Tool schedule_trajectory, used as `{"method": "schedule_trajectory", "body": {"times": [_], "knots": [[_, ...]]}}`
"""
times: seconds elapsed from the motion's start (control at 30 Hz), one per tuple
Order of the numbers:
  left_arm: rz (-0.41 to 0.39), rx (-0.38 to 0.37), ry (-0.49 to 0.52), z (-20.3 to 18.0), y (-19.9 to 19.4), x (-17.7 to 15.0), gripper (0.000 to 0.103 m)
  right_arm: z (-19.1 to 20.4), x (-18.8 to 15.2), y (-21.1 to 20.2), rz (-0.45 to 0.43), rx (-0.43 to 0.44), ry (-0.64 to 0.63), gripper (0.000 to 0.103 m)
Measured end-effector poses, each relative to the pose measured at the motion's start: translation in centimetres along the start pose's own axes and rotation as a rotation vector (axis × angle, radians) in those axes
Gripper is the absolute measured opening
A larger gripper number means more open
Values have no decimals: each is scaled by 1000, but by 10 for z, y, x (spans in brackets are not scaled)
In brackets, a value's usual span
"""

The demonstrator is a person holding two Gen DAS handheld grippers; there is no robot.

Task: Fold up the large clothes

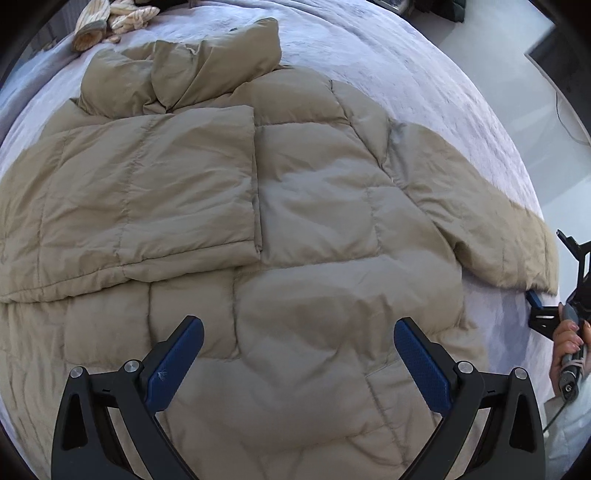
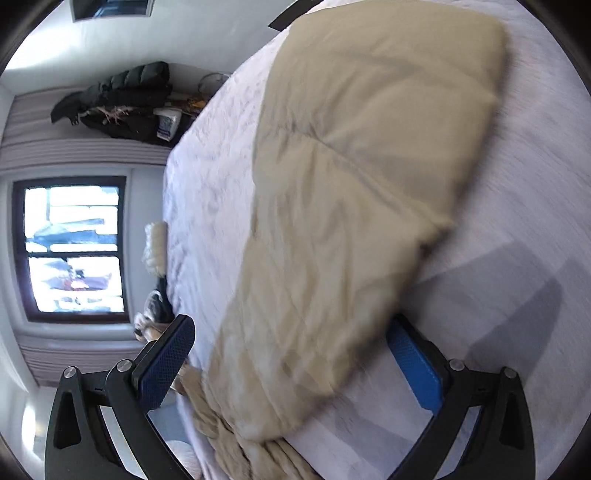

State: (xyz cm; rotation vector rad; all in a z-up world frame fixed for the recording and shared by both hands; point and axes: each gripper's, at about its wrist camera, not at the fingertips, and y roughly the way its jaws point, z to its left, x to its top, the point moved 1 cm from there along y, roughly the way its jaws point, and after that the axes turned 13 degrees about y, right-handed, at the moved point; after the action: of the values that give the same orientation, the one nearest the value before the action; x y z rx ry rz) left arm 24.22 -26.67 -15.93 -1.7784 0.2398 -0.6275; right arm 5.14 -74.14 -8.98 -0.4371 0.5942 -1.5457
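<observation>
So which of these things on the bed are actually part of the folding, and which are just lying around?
Part of the job:
- big tan quilted puffer jacket, spread on the white bedspread
- left hand-held gripper, open above it
- right hand-held gripper, open at the jacket's right sleeve

Just lying about:
- cream striped cloth near the bed's far edge
- black coat piled beyond the bed

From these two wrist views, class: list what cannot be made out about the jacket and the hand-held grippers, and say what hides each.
- Jacket hem, left wrist view: cut off by the bottom edge and the left hand-held gripper.
- Sleeve surface, right wrist view: motion blur.
- Right hand-held gripper grip: sleeve covers one pad; contact unclear.
- Striped garment, left wrist view: cropped at the top edge.
</observation>
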Motion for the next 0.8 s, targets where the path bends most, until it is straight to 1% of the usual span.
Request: {"method": "schedule_trajectory", "body": {"times": [0.13, 0.2, 0.23, 0.27, 0.3, 0.33, 0.37, 0.4, 0.43, 0.5, 0.6, 0.7, 0.8], "knots": [[-16, 19, 14, 1, -3, 4, 103, 8, 11, 12, 9, 56, 35, 103], [-28, 39, 25, 4, -7, 4, 103, 10, 13, 19, 19, 53, 57, 98], [-35, 45, 28, 6, -9, 5, 103, 11, 13, 22, 30, 53, 73, 84], [-45, 49, 30, 8, -11, 6, 103, 10, 13, 25, 40, 56, 89, 61], [-60, 55, 30, 11, -15, 7, 103, 8, 14, 27, 51, 53, 108, 50], [-69, 62, 30, 15, -18, 7, 103, 7, 15, 29, 59, 52, 123, 32], [-78, 68, 30, 19, -21, 7, 103, 7, 15, 30, 64, 68, 130, 18], [-87, 77, 28, 23, -23, 7, 103, 8, 13, 30, 65, 79, 128, 12], [-93, 85, 22, 28, -25, 8, 103, 12, 11, 29, 60, 79, 115, 8], [-90, 85, 10, 38, -26, 7, 103, 23, 5, 26, 53, 89, 72, 8], [-95, 99, -5, 55, -31, 3, 103, 53, -12, 24, 62, 110, -28, 7], [-111, 147, -10, 70, -37, 0, 103, 92, -41, 27, 82, 114, -165, 7], [-126, 165, -52, 95, -46, -5, 103, 133, -81, 38, 114, 105, -328, 7]]}}
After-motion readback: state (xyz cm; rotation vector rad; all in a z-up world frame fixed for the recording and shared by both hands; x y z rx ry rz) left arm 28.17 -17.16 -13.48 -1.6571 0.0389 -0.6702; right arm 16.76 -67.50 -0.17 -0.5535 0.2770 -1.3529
